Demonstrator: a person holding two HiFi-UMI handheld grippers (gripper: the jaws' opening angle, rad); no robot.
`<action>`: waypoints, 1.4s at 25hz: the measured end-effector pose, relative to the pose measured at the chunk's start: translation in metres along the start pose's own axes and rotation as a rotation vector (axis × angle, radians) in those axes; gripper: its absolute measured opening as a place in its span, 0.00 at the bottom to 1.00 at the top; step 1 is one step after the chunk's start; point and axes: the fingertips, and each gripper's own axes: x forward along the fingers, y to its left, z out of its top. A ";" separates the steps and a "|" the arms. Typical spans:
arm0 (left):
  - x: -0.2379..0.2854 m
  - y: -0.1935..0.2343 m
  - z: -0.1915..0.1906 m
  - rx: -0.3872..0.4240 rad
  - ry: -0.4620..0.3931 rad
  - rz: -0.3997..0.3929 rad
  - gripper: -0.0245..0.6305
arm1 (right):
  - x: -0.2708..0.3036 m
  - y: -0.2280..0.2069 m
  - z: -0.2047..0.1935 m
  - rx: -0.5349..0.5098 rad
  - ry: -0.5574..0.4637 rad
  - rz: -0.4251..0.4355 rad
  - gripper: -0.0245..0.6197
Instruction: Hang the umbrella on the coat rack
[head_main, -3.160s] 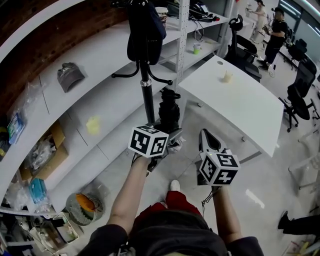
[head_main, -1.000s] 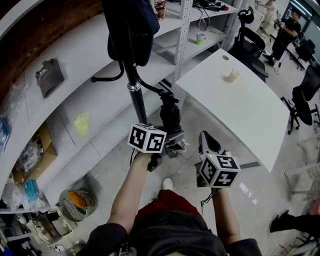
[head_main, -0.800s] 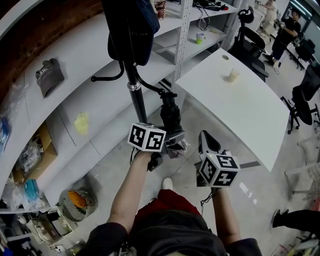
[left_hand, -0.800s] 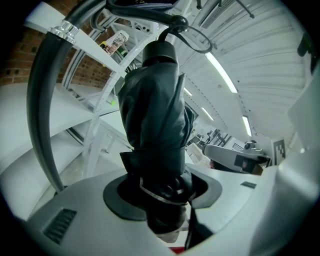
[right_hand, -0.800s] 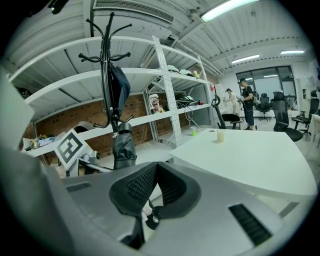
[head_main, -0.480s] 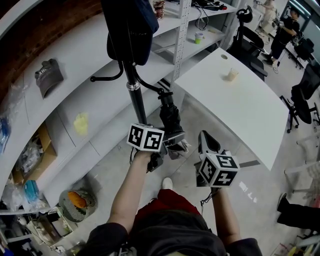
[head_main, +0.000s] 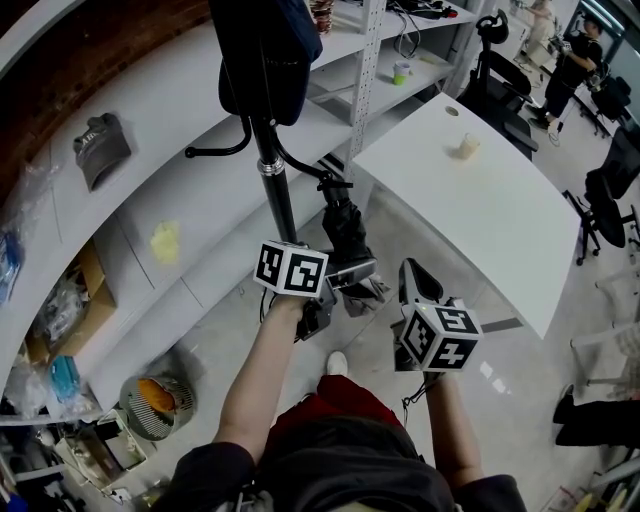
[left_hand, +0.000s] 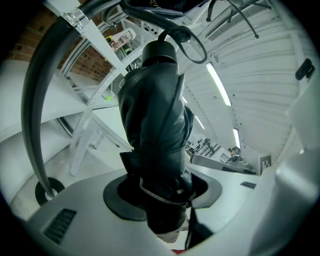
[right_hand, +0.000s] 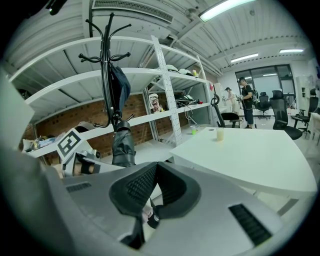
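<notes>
A folded black umbrella (head_main: 345, 235) stands upright in my left gripper (head_main: 350, 278), whose jaws are shut on its lower part (left_hand: 155, 130). Its top, with a thin strap loop (left_hand: 192, 42), reaches up beside a low curved hook (head_main: 305, 165) of the black coat rack (head_main: 275, 195). I cannot tell whether the loop is over the hook. A dark bag (head_main: 265, 50) hangs higher on the rack. My right gripper (head_main: 415, 282) hangs to the right of the umbrella, shut and empty (right_hand: 156, 187). From there the rack (right_hand: 105, 65) and the umbrella (right_hand: 122, 145) show at left.
White shelving (head_main: 150, 180) runs behind the rack. A white table (head_main: 500, 230) with a cup (head_main: 462, 148) stands to the right, with office chairs (head_main: 610, 170) and people (head_main: 575, 55) beyond. A round fan (head_main: 160, 405) lies on the floor at lower left.
My left gripper has rolled a little with the umbrella, whose top has edged slightly toward the hook. The right gripper has kept still.
</notes>
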 end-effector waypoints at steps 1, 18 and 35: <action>0.000 -0.002 -0.001 -0.004 0.001 -0.007 0.34 | -0.001 0.000 0.000 0.001 0.000 0.000 0.07; -0.001 -0.013 -0.009 -0.082 -0.023 -0.085 0.34 | -0.008 -0.002 -0.004 0.007 0.000 -0.006 0.07; -0.005 -0.020 -0.002 -0.111 -0.030 -0.099 0.34 | -0.023 -0.010 -0.004 0.021 -0.022 -0.032 0.07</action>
